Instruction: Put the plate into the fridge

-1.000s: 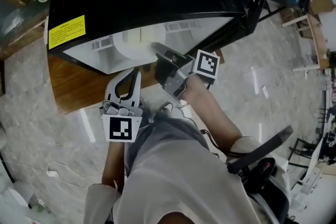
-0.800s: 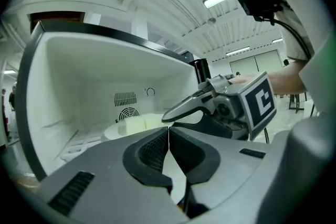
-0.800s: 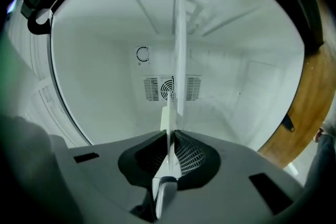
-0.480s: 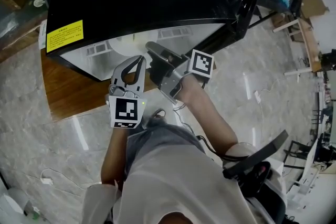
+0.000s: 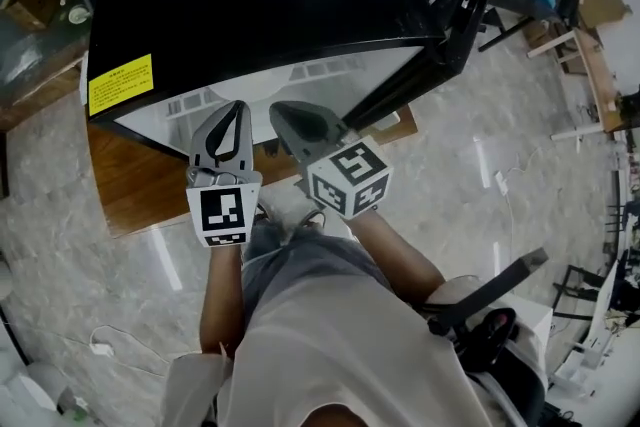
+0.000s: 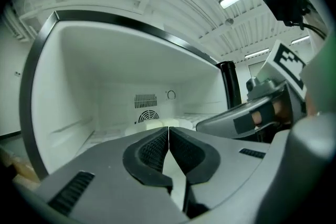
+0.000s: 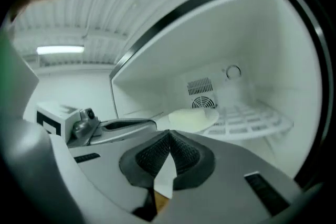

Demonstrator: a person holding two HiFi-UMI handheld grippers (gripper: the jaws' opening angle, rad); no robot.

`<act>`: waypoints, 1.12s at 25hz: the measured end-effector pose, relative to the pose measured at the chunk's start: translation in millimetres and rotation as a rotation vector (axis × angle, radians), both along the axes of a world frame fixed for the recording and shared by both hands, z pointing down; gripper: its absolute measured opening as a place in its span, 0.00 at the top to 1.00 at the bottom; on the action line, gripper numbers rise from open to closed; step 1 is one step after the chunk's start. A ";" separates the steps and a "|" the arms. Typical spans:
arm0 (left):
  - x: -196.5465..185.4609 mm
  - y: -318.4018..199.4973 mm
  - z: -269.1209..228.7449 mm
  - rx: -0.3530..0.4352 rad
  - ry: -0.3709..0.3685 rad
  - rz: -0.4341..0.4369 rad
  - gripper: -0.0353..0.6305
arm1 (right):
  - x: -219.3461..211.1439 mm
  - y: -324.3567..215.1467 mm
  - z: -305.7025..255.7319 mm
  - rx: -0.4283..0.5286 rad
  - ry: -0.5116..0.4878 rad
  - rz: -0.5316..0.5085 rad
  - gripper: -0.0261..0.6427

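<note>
Nearest, at the left gripper (image 6: 168,131): pressed together tip to tip, pinching nothing. Same at the right gripper (image 7: 169,135) — just been closing, now pad on pad with nothing between. Held side by side at the mouth of the fridge (image 5: 300,65), pointing roughly level into it and well short of the plate (image 7: 191,119). No grip on it from either tool.

Beyond the tips: lying flat inside the fridge compartment, at the edge of the white wire shelf (image 7: 247,118) and just in front of the round fan vent (image 7: 202,104). Judged as properly placed, being flat, resting free and set deep enough to clear the open door (image 5: 462,0). Probably left to do: back out, then swing that door shut.

From the head view: mostly the black top, the yellow label (image 5: 120,83) and the wooden table (image 5: 140,180) beneath — barely a glimpse inside. From the right gripper view: the plate nearly whole, with shelf and vent behind. From the left gripper view: only a pale sliver of it over the jaw tips, but also the other gripper alongside at the right.
</note>
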State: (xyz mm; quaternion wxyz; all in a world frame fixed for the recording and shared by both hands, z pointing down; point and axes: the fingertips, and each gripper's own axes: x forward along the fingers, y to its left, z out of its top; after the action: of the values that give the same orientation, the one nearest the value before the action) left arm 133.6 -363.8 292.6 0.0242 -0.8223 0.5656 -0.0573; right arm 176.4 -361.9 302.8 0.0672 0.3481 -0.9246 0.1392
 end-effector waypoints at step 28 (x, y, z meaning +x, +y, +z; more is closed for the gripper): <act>2.4 -1.9 2.1 -0.031 0.055 0.050 0.91 | -13.3 -7.5 -11.3 0.136 0.104 0.066 0.93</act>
State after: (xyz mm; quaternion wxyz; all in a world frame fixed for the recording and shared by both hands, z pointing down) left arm 136.0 -365.8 294.6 -0.0026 -0.8378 0.5443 -0.0427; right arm 163.1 -369.4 291.5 0.0866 0.3889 -0.9152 0.0601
